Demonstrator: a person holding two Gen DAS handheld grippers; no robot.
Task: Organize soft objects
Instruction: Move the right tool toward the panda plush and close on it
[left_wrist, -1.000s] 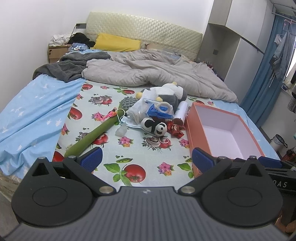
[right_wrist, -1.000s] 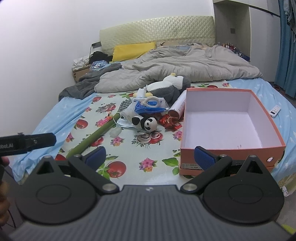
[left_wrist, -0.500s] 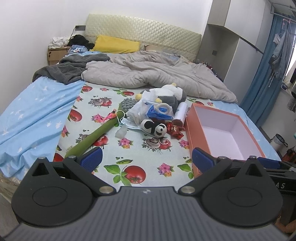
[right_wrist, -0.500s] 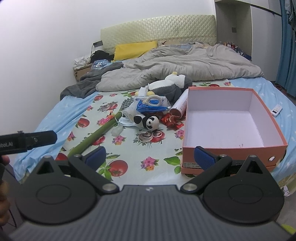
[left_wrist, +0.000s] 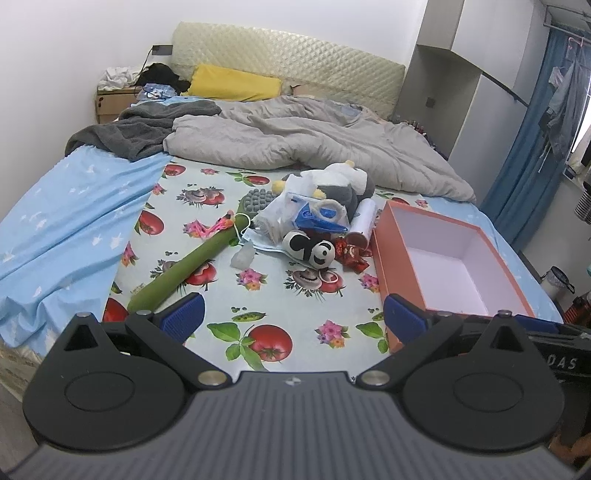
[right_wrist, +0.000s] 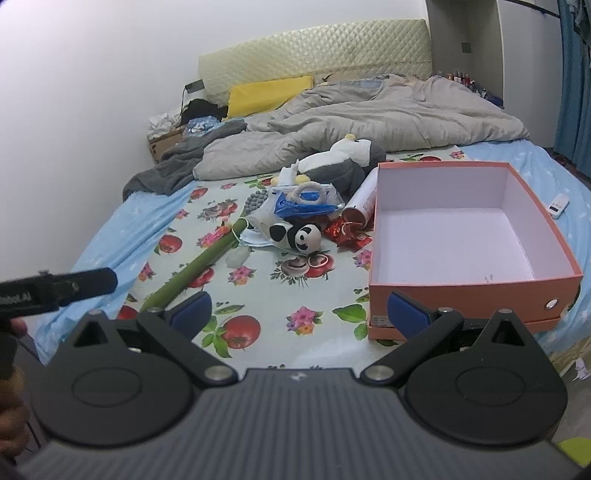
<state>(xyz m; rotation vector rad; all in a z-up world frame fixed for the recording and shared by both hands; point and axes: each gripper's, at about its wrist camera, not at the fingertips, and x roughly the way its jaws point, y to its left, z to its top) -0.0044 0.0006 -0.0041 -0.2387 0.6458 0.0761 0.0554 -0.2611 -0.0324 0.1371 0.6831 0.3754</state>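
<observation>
Panda plush (left_wrist: 313, 252) nearer, grippers wide apart

Plush panda (right_wrist: 303, 238), glossy printed cloth (right_wrist: 266, 295), matt cardboard box (right_wrist: 461, 291).

Left gripper (left_wrist: 293, 317) jaws wide apart, blue ribbed pads (left_wrist: 183, 316) empty, hovering over near edge of fruit-print sheet (left_wrist: 221, 280). Open orange cardboard box (left_wrist: 397, 254) with white inside sits right on the bed, empty. Just left of it: small black-and-white panda plush (left_wrist: 314, 250), red crinkly wrappers (left_wrist: 351, 254) touching it, white cylinder tube (left_wrist: 364, 221), blue-and-clear plastic packet (left_wrist: 317, 218), grey-and-white penguin plush (left_wrist: 340, 181) behind. Long green foam stick (left_wrist: 188, 264) lies diagonal, left of pile. Rumpled grey duvet (left_wrist: 295, 144) further back.
</observation>
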